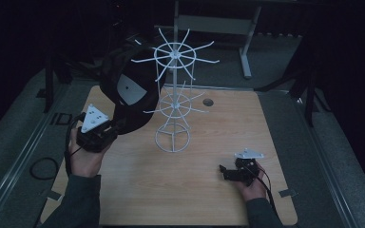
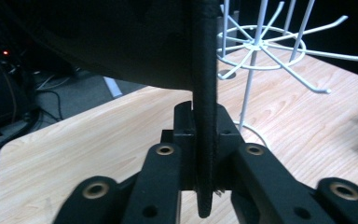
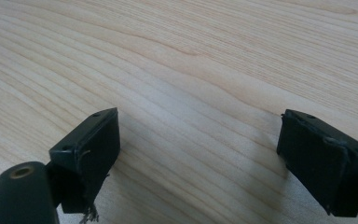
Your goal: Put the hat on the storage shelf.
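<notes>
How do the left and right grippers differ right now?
The left gripper is raised off the table, beside the white wire rack; the right gripper sits low over the wood, well apart from the rack. The left gripper's jaws pinch the brim edge of the black cap; the right gripper's jaws stand wide apart with nothing between them. Both are black, hand-held, and carry a grey three-cornered plate.

Wood-grain table (image 1: 190, 190), round hole (image 1: 207, 102) at its far edge. Grey metal frame (image 1: 218, 23) on floor beyond. Black cable loop (image 1: 43, 168) on floor, near left.
</notes>
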The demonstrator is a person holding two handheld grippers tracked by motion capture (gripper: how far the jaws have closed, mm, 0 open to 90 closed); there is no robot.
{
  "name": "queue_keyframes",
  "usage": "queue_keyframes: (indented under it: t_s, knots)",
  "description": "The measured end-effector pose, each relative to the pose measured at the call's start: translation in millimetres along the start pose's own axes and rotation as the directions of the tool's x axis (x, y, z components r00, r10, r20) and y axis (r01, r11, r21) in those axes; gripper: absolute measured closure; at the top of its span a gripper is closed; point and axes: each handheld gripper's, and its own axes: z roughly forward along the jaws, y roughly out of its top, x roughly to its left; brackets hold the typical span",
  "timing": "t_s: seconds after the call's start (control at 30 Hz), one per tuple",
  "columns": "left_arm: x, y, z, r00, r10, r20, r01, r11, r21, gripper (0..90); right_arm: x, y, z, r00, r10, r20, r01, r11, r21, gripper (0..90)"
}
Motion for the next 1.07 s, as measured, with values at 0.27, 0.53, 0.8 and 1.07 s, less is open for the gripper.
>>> queue_keyframes:
  t_s: [0.27,0.53,0.8,1.07]
  knots:
    - [6.1,-0.7,-7.3,0.9969,-0.066,0.042,0.067,0.9972,-0.033,51.5,0.0,-0.1,0.1,1.0,-0.002,0.001,0.002,1.0,-0.002,13.0]
    - [8.8,-2.8,-11.2,0.9932,-0.093,0.071,0.096,0.9943,-0.047,42.0,0.1,-0.1,0.0,1.0,-0.001,0.0,0.001,1.0,-0.002,13.0]
    - [10.5,-6.3,-16.4,0.9877,-0.139,0.071,0.143,0.9881,-0.055,28.1,0.2,-0.1,0.0,1.0,-0.001,-0.001,0.001,1.0,-0.002,13.0]
    - [11.7,-11.6,-19.4,0.9829,-0.164,0.084,0.168,0.9846,-0.046,24.3,0.2,-0.2,-0.1,1.0,-0.003,0.0,0.003,1.0,-0.002,13.0]
